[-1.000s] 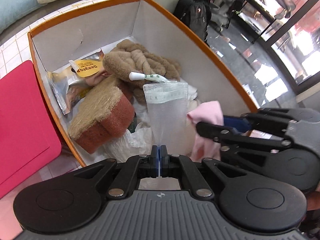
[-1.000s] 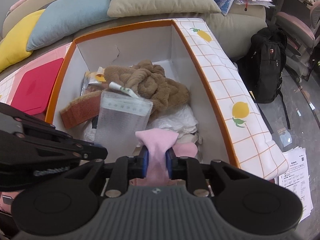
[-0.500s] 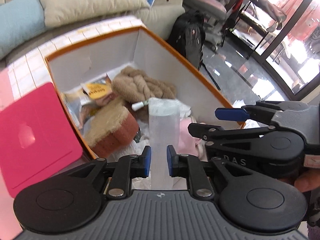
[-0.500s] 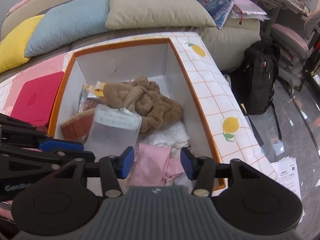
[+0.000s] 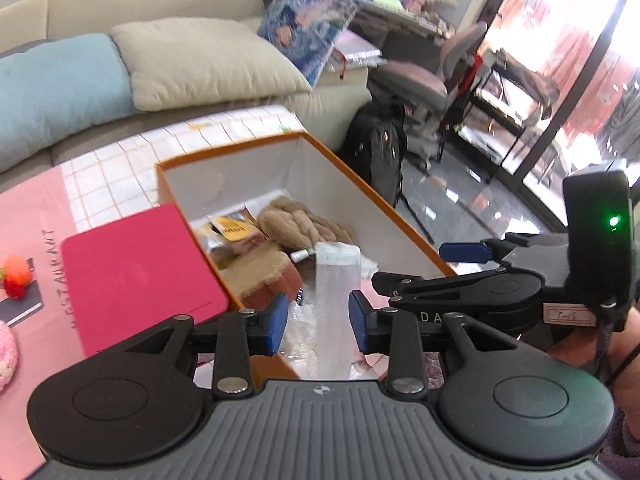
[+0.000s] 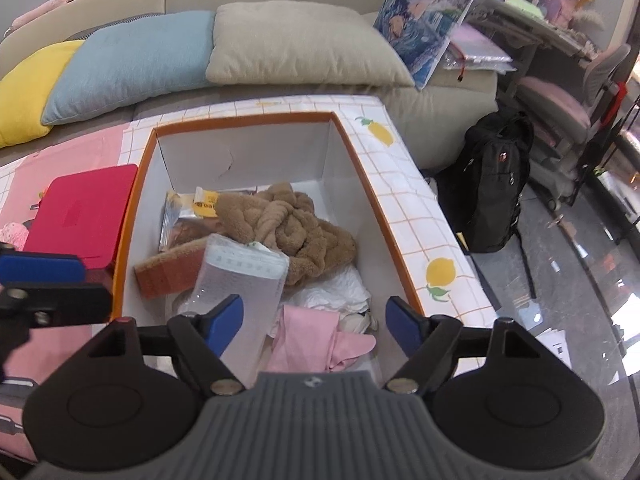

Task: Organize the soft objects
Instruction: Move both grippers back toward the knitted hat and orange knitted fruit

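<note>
An orange-rimmed white box (image 6: 138, 184) (image 5: 340, 160) holds soft things: a brown plush bundle (image 6: 288, 228) (image 5: 304, 224), a clear zip bag (image 6: 240, 280) (image 5: 334, 304), a pink cloth (image 6: 316, 340), a brown fuzzy block (image 6: 172, 268) (image 5: 260, 276) and white cloth (image 6: 336, 292). My left gripper (image 5: 318, 322) is open and empty above the box's near end, the clear bag lying below it. My right gripper (image 6: 314, 320) is open wide and empty above the pink cloth; it also shows in the left wrist view (image 5: 464, 252).
A red lid (image 5: 136, 272) (image 6: 80, 208) lies left of the box on a pink mat. A knitted strawberry toy (image 5: 16, 276) is at far left. A sofa with cushions (image 6: 304, 44) stands behind. A black backpack (image 6: 492, 188) sits on the floor to the right.
Both grippers have let go: the left dropped the clear bag, the right the pink cloth, both into the box. Both have opened and pulled back and up from the box.
</note>
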{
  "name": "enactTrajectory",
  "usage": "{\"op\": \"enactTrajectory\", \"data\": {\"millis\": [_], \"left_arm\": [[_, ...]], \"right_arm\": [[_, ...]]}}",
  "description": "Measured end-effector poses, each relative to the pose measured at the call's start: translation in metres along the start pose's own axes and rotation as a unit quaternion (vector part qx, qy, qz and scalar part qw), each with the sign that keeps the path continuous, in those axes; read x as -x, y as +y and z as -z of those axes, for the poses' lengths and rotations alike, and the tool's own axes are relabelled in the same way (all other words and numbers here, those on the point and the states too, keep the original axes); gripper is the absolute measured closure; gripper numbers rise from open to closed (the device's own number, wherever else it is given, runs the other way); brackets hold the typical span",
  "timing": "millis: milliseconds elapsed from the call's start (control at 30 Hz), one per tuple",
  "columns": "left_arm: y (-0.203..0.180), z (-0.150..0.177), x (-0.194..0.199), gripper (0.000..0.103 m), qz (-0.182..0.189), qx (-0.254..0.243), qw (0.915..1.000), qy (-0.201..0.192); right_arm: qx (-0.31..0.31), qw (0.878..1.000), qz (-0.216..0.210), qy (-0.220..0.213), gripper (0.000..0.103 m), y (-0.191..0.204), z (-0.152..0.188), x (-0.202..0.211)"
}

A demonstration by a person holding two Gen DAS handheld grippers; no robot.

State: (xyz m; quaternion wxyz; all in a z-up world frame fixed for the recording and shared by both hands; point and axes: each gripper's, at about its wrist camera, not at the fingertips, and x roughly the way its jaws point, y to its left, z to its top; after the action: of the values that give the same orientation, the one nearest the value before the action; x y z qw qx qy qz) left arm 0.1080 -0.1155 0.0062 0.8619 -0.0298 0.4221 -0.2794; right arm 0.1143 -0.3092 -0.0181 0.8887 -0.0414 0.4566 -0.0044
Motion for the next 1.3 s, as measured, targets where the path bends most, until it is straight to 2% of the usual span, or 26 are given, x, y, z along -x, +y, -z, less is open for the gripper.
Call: {"op": "enactTrajectory", "data": {"millis": [100,200,467,600,800,933,1033,1133,1300], "left_arm": [[0.002,0.006,0.016,0.061,-0.015,-0.016,0.9992,-0.033],[0.005,0.013,0.029,0.058,-0.043,-0.032,0.9970,-0.055],[0.032,0.041,0.057,0.058,-0.102,-0.004,0.9918,-0.077],[0.053,0.053,0.070,0.058,-0.121,0.026,0.9894,-0.076],[0.090,0.069,0.089,0.058,-0.147,0.075,0.9820,-0.092],[0.116,0.079,0.100,0.048,-0.179,0.093,0.9749,-0.094],[0.134,0.087,0.108,0.044,-0.197,0.102,0.9701,-0.098],[0.152,0.095,0.112,0.038,-0.213,0.096,0.9676,-0.096],[0.177,0.108,0.109,0.035,-0.246,0.049,0.9652,-0.074]], "right_arm": [[-0.009,1.000,-0.004,-0.016,0.023,0.010,0.000,0.009],[-0.013,0.999,-0.027,-0.029,0.022,0.025,0.000,0.019],[-0.005,0.996,-0.069,-0.057,0.022,0.073,0.008,0.036],[0.003,0.991,-0.112,-0.067,0.022,0.096,0.010,0.041],[0.048,0.982,-0.167,-0.079,0.022,0.142,0.009,0.044],[0.088,0.976,-0.177,-0.086,0.022,0.173,0.006,0.040],[0.122,0.970,-0.191,-0.091,0.017,0.193,0.002,0.037],[0.145,0.966,-0.195,-0.089,0.017,0.210,-0.007,0.028],[0.169,0.962,-0.200,-0.079,0.011,0.235,-0.025,0.009]]}}
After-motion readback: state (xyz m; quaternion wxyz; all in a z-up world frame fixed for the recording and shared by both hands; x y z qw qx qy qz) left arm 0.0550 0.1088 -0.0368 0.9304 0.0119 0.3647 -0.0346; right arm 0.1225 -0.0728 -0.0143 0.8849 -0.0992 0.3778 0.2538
